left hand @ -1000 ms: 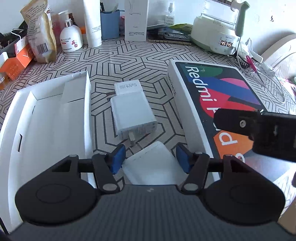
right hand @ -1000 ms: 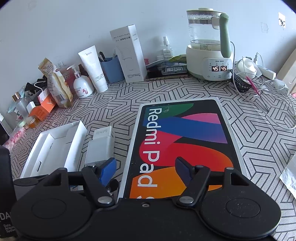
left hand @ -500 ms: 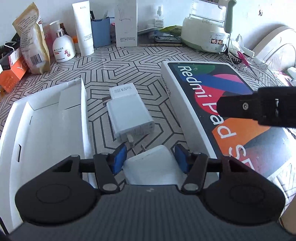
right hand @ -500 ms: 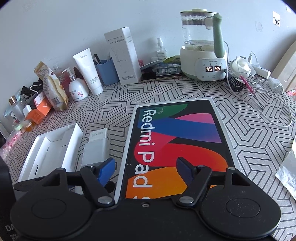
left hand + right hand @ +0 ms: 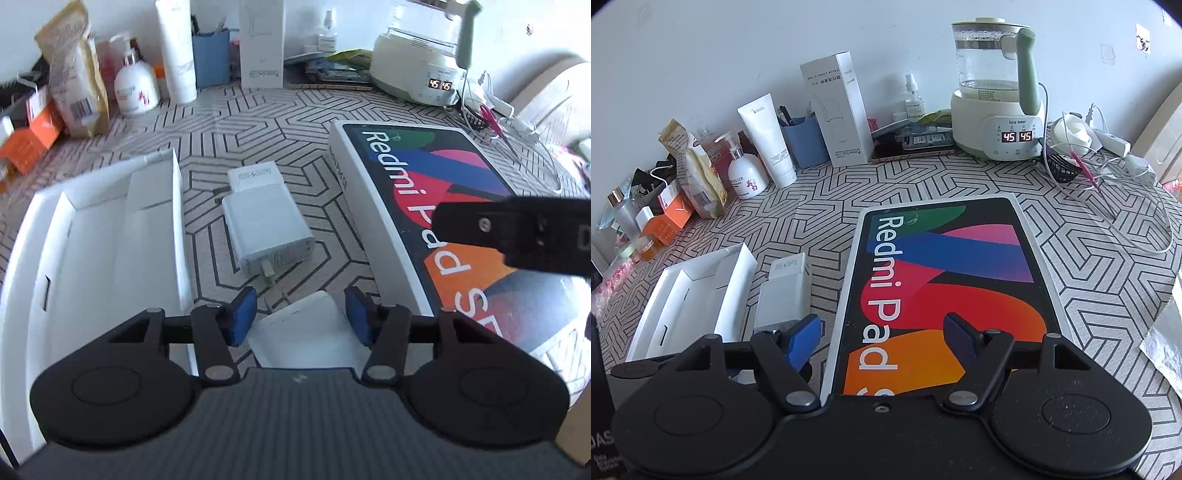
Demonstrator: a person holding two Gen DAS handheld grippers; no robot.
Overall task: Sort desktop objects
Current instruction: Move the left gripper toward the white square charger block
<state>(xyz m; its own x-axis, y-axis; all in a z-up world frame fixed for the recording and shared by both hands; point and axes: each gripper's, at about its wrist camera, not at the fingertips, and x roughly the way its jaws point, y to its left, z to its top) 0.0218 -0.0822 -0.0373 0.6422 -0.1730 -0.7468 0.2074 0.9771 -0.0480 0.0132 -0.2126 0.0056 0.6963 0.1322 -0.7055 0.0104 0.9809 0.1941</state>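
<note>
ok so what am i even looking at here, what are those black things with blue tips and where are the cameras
No robot: a person holds tongs in each hand, with a wide-angle camera on each looking forward. One picture is from the left tongs, the other from the right tongs. On the table lie a tablet box, a charger and an open white tray; a kettle stands at the back. The left tongs have just been closing on a flat white piece; their blue pads look pressed on its edges. The right tongs hang open over the tablet box, empty.
</note>
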